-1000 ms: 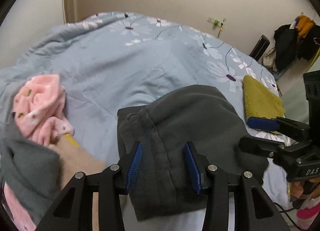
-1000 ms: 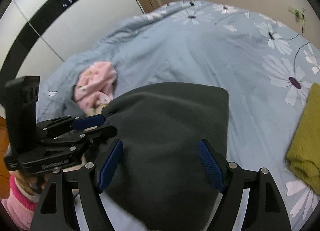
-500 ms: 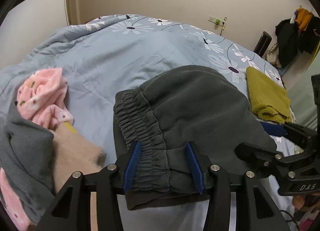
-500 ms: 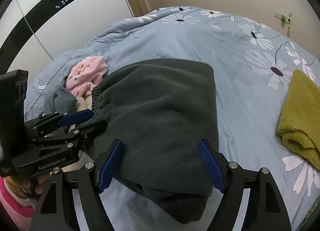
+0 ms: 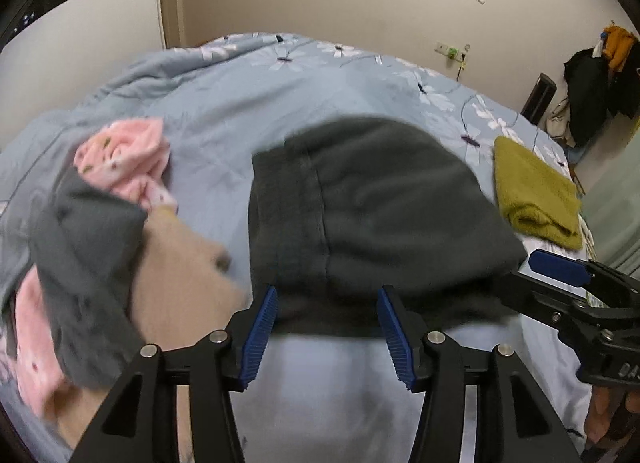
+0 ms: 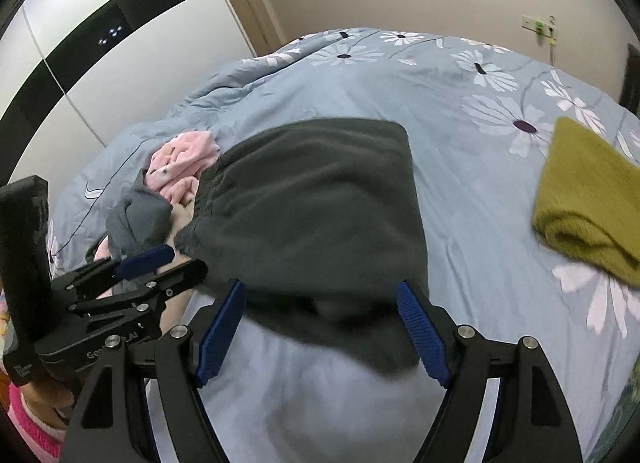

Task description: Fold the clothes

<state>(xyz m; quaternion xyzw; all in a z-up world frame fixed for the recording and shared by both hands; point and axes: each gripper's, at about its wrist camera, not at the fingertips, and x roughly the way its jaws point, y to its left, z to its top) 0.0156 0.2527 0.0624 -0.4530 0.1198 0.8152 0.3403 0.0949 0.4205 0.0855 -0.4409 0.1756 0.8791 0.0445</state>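
On the pale-blue flowered bed (image 5: 224, 111) our dark-grey fleece trousers (image 5: 380, 215) lie folded into a compact block. Left gripper (image 5: 326, 327) and right gripper (image 6: 320, 323) have jaws wide apart, holding nothing, just short of its near edge. Next we judge: another fold or setting aside beside the folded olive towel (image 6: 588, 199).

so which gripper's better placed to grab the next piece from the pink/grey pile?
Left, probably. The left gripper is open, and the pile of pink and grey clothes lies on its side; the right gripper faces the folded dark grey pants.
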